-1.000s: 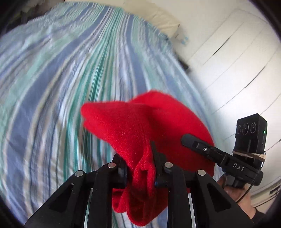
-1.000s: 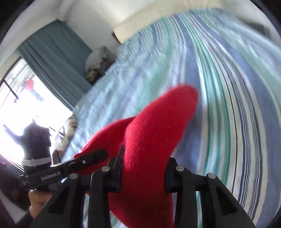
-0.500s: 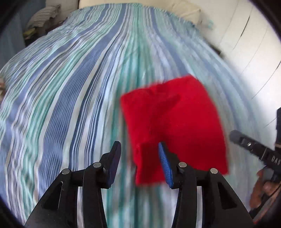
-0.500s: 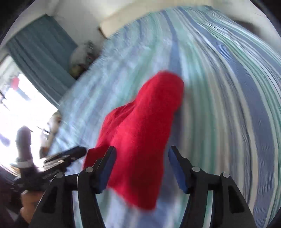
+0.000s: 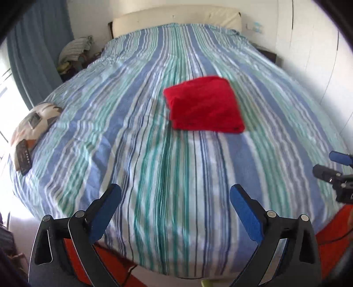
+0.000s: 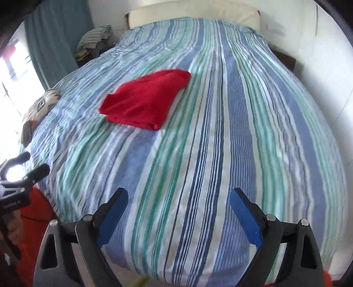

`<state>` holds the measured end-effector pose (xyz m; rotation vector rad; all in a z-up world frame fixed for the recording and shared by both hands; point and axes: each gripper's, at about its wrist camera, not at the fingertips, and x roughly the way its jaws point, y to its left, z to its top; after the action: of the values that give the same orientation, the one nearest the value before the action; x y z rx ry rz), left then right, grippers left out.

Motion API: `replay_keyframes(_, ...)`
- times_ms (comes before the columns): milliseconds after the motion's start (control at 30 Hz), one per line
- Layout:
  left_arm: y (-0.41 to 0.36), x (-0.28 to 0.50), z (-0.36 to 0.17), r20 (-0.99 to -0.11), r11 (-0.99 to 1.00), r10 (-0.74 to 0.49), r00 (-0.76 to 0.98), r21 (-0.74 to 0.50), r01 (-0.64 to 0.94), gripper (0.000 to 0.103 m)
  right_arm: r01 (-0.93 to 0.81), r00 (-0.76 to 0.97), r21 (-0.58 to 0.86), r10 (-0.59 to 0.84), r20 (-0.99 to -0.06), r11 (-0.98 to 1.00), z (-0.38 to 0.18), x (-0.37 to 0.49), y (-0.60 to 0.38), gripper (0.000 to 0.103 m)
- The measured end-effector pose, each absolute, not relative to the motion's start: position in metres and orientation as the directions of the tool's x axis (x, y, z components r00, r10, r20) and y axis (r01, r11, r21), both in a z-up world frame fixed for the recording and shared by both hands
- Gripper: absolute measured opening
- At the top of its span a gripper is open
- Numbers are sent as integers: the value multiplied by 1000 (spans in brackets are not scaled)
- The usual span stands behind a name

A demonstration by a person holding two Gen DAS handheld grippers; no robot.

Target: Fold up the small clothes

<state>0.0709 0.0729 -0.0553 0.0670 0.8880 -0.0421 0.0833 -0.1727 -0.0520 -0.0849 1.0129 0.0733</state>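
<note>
A folded red cloth (image 5: 204,104) is seen lying flat on the striped bedspread (image 5: 154,154), roughly in the middle of the bed, well apart from both tools. The left tool (image 5: 175,212) is held over the near edge of the bed, its jaws opening and already spread wide, with only bedspread seen between the blue pads (image 5: 246,213). The right tool (image 6: 178,217) is held likewise over the near edge, its jaws also opening wide, and nothing is gripped by it. From the right wrist view the cloth (image 6: 145,102) is seen with its thicker folded edge turned toward the camera. A patterned cushion (image 5: 33,123) with a dark remote control (image 5: 23,157) resting on it lies at the bed's left side. A pale headboard (image 5: 176,17) is seen beyond the far end, and a blue curtain (image 5: 37,50) hangs at the left.
</note>
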Motion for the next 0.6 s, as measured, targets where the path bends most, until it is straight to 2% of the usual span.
replay_keyframes(67, 74, 56, -35, -756, 998, 13, 655, 53, 41, 99, -130, 548, -57, 24, -836, 990, -32, 72, -162, 94)
replay_keyframes(233, 77, 45, -10, -799, 993, 86, 595, 118, 15, 99, -201, 599, -109, 34, -800, 973, 14, 47, -122, 94)
replay_keyframes(300, 81, 35, -1, -793, 992, 100, 601, 127, 2, 99, -228, 617, -133, 37, -786, 965, 27, 38, -107, 101)
replay_keyframes(367, 83, 27, 3, -799, 993, 102, 593, 121, -8, 99, -248, 623, -148, 41, -781, 957, 38, 27, -93, 101)
replay_keyframes(467, 88, 18, 11, -820, 994, 98, 564, 104, -22, 99, -258, 611, -143, 47, -790, 955, 48, 16, -80, 101)
replay_keyframes(600, 93, 3, 27, -802, 995, 102, 589, 92, -46, 99, -247, 608, -92, 80, -790, 965, 63, 1, -78, 101)
